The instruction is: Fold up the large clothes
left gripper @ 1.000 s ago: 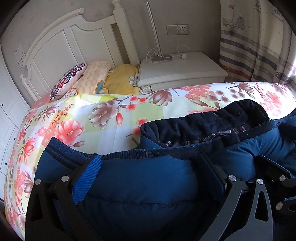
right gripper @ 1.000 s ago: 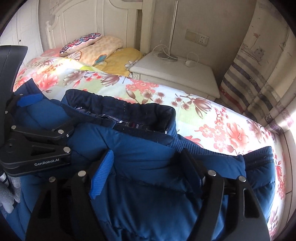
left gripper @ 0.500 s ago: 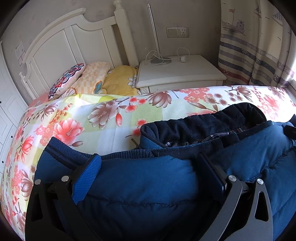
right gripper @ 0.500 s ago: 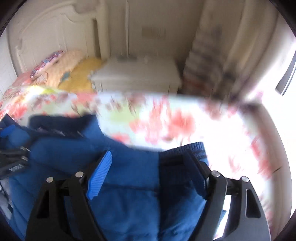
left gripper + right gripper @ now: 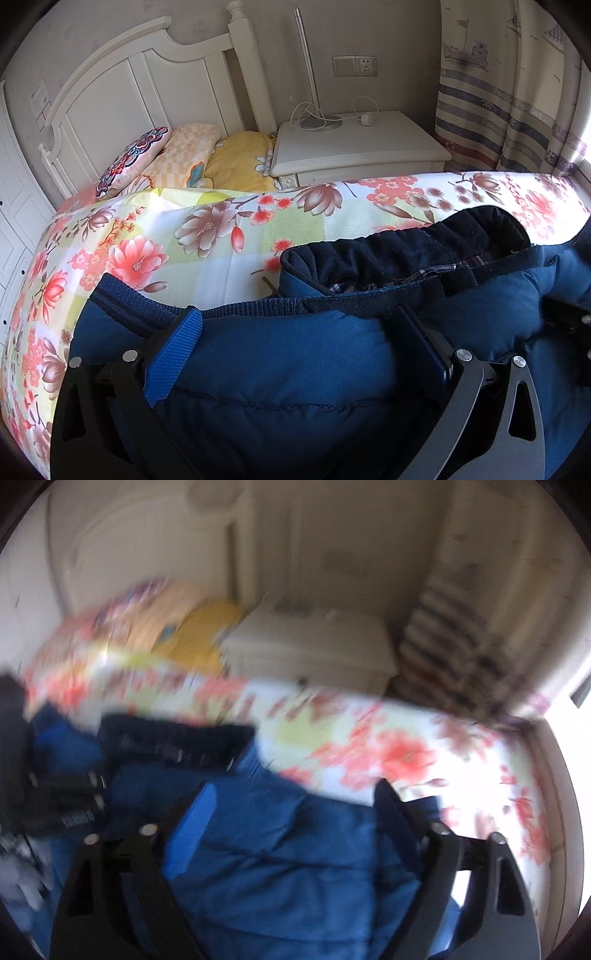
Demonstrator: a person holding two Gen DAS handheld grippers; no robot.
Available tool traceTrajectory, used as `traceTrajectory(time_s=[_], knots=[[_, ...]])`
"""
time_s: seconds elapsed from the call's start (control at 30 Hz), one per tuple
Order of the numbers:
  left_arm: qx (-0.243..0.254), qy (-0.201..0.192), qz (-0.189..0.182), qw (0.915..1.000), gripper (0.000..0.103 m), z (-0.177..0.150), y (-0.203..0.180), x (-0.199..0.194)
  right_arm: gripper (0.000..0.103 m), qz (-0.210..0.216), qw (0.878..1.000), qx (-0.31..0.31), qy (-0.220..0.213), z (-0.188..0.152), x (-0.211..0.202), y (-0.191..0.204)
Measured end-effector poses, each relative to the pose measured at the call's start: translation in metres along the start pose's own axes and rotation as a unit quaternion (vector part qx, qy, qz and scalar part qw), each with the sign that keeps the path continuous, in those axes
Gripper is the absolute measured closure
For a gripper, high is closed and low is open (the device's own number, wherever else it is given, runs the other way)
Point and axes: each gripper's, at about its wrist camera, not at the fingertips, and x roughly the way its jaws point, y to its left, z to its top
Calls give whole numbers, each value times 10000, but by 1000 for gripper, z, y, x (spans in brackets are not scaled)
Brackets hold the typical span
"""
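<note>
A dark blue padded jacket (image 5: 295, 376) with a black fleece collar (image 5: 399, 251) lies on the floral bedsheet (image 5: 207, 236). My left gripper (image 5: 299, 325) stands wide open over the jacket's ribbed hem, fingers down on the fabric. My right gripper (image 5: 291, 797) is also open over the jacket (image 5: 280, 864); that view is blurred by motion. The left gripper shows at the left edge of the right wrist view (image 5: 66, 797).
A white nightstand (image 5: 354, 147) with a lamp base and charger stands beyond the bed. Pillows (image 5: 177, 162) lie against the white headboard (image 5: 140, 85). A striped curtain (image 5: 509, 92) hangs at the right. A white wardrobe is at the left.
My right gripper has swung quickly to the right and up across the jacket; its view is now blurred. My left gripper has stayed over the hem, and the jacket has shifted slightly.
</note>
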Motion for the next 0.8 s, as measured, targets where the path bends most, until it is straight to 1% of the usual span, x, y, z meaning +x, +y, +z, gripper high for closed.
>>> traceTrajectory(time_s=[0.03, 0.1, 0.13, 0.17, 0.2, 0.23, 0.33, 0.37, 0.4, 0.43, 0.47, 0.5, 0.53, 0.57, 0.6, 0.63, 0.7, 0.73, 0.77, 0.8], knots=[[-9, 6, -12, 10000, 4, 0, 0, 0, 9, 130, 9990, -108, 426, -7, 24, 5], [-3, -2, -4, 10000, 4, -1, -1, 0, 7, 286, 9986, 104, 440, -8, 29, -1], [-2, -4, 3, 10000, 4, 0, -1, 0, 7, 288, 9986, 112, 440, -8, 28, -3], [-3, 5, -2, 10000, 4, 0, -1, 0, 7, 147, 9990, 100, 412, -8, 23, -1], [-12, 8, -13, 10000, 4, -1, -1, 0, 8, -30, 9993, 46, 359, -7, 18, 1], [-14, 5, -12, 10000, 4, -1, -1, 0, 9, -209, 9995, -126, 188, -6, 6, 11], [-24, 0, -15, 10000, 4, -1, -1, -1, 9, 146, 9985, -446, -284, 3, -21, 39], [-28, -1, -20, 10000, 4, -1, -1, -1, 9, 157, 9976, -609, -303, 6, -22, 50], [-35, -5, -29, 10000, 4, -1, 0, -1, 9, 118, 9957, -892, -237, 6, -16, 65], [-56, -1, -37, 10000, 4, -1, 1, -1, 9, 32, 9938, -1106, -61, 5, -3, 74], [-86, 14, -72, 9999, 4, -1, 1, -1, 9, -24, 9919, -1248, 247, 1, 14, 80], [-90, 21, -75, 9999, 4, -1, 2, -1, 8, 28, 9922, -1202, 344, -1, 24, 81], [-86, 19, -69, 9999, 4, -1, 2, -1, 5, 120, 9943, -1015, 304, 0, 25, 74], [-78, 17, -56, 10000, 4, -1, 1, -1, 6, 221, 9951, -908, 323, 1, 24, 69], [-79, 17, -55, 10000, 4, -1, 1, -1, 7, 242, 9963, -785, 247, 1, 19, 62], [-81, 17, -55, 10000, 4, -1, 1, -1, 10, 166, 9972, -718, 151, 1, 13, 58], [-76, 15, -51, 10000, 4, -1, 1, -1, 10, -131, 9987, -450, -204, -3, -8, 37], [-75, 15, -45, 10000, 4, -1, 1, -1, 10, -334, 9987, -159, -351, -6, -18, 18], [-76, 18, -50, 10000, 4, -1, 1, -1, 9, -466, 9981, 131, -387, -11, -22, -2], [-82, 18, -70, 9999, 4, -1, 1, -1, 9, -538, 9968, 510, -283, -17, -19, -28]])
